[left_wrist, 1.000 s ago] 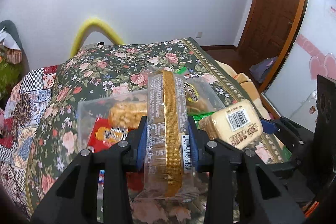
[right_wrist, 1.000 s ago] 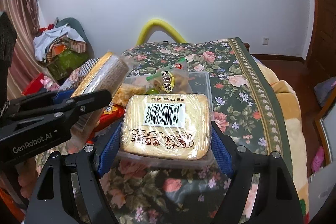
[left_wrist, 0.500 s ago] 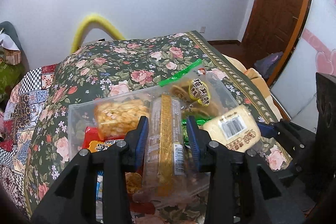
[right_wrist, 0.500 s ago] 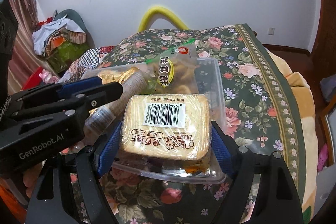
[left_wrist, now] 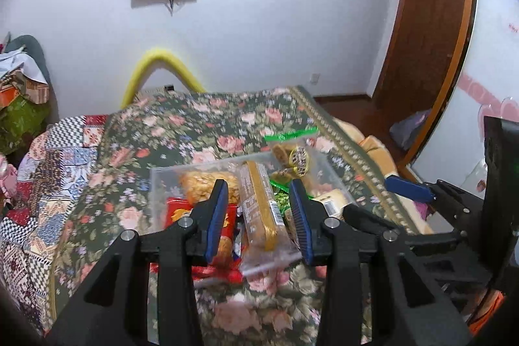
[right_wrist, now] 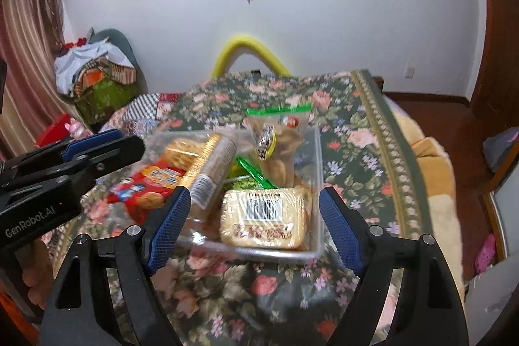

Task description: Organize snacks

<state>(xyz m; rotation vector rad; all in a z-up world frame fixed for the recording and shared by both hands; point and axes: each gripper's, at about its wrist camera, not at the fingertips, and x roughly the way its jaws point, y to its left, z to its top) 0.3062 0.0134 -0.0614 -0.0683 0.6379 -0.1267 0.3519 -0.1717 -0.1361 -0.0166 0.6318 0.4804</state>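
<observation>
- Clear plastic bin (right_wrist: 316,171) sits on the bed's floral cover (right_wrist: 356,132), loaded with snacks.
- Long gold-striped cracker pack (left_wrist: 261,209) lies slanted across the bin's contents; its near end overhangs the front rim.
- Flat barcoded cake pack (right_wrist: 264,218) lies at the bin's front right corner, label up.
- Red biscuit pack (right_wrist: 146,184) at left; puffed-rice pack (left_wrist: 202,184) behind it; green-zip bag (right_wrist: 280,135) stands at the back.
- Left tongs (left_wrist: 259,216): spread, pads clear of the cracker pack on both sides.
- Right tongs (right_wrist: 253,226): spread wide, flanking the cake pack without contact.
- Yellow tube (right_wrist: 246,52) arches behind the bed.
</observation>
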